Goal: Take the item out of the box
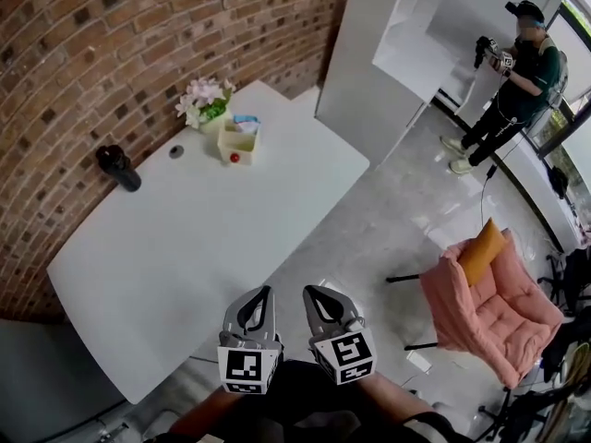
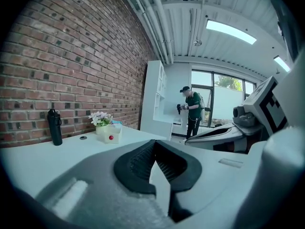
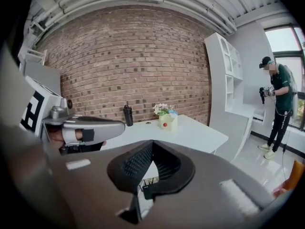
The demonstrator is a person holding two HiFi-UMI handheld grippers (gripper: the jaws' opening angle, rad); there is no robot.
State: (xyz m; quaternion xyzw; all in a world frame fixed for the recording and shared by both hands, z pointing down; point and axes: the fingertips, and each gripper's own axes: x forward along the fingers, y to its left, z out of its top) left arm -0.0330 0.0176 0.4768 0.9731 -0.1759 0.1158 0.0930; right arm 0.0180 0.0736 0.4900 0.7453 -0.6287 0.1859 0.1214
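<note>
A small pale-yellow box (image 1: 238,144) stands at the far end of the white table (image 1: 203,238). It shows a red round item (image 1: 235,157) at its front and something blue at its top. Both gripper views show the box small and far off (image 2: 112,133) (image 3: 168,122). My left gripper (image 1: 259,303) and right gripper (image 1: 323,305) hang side by side at the table's near edge, far from the box. The jaws of each meet at the tips with nothing between them (image 2: 153,149) (image 3: 152,149).
A pot of pale flowers (image 1: 205,100) stands just behind the box. A black bottle (image 1: 118,167) and a small dark disc (image 1: 176,151) sit near the brick wall. A person (image 1: 512,72) stands across the room by white shelving (image 1: 369,72). A pink chair (image 1: 494,303) is at the right.
</note>
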